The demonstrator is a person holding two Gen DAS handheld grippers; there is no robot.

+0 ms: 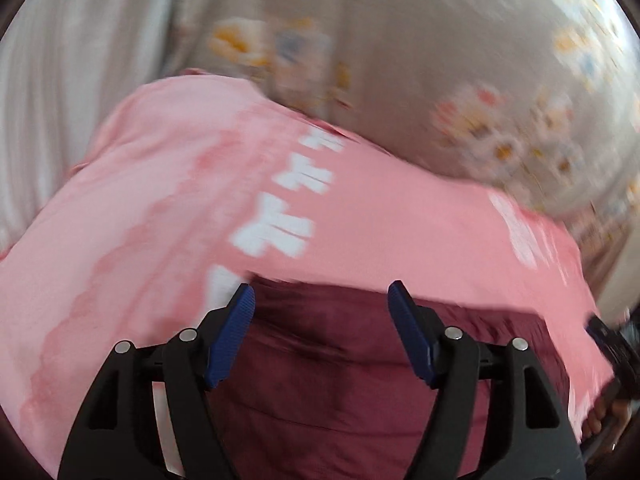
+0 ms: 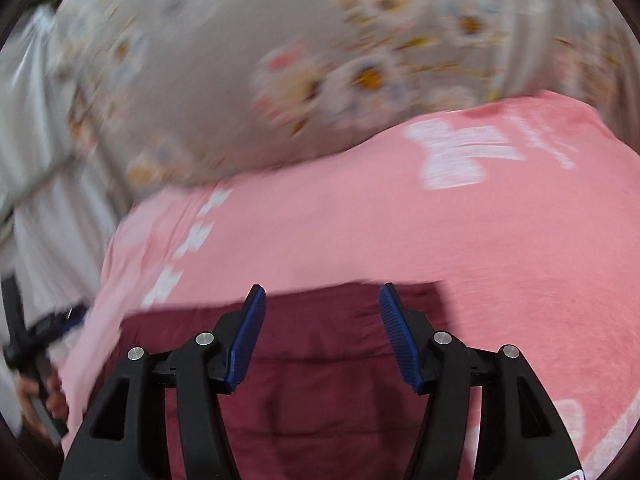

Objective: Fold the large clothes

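Observation:
A dark maroon garment [image 1: 340,380] lies flat on a pink blanket [image 1: 160,200] with white bow prints. My left gripper [image 1: 320,296] is open and empty, its blue pads hovering over the garment's far edge. In the right wrist view the same maroon garment [image 2: 320,380] lies on the pink blanket [image 2: 440,232]. My right gripper [image 2: 322,296] is open and empty, also above the garment's far edge. Both views are blurred by motion.
A grey floral bedsheet [image 1: 400,60] lies beyond the blanket; it also shows in the right wrist view [image 2: 240,60]. The other gripper and the hand holding it show at the right edge [image 1: 612,360] and at the left edge [image 2: 36,360].

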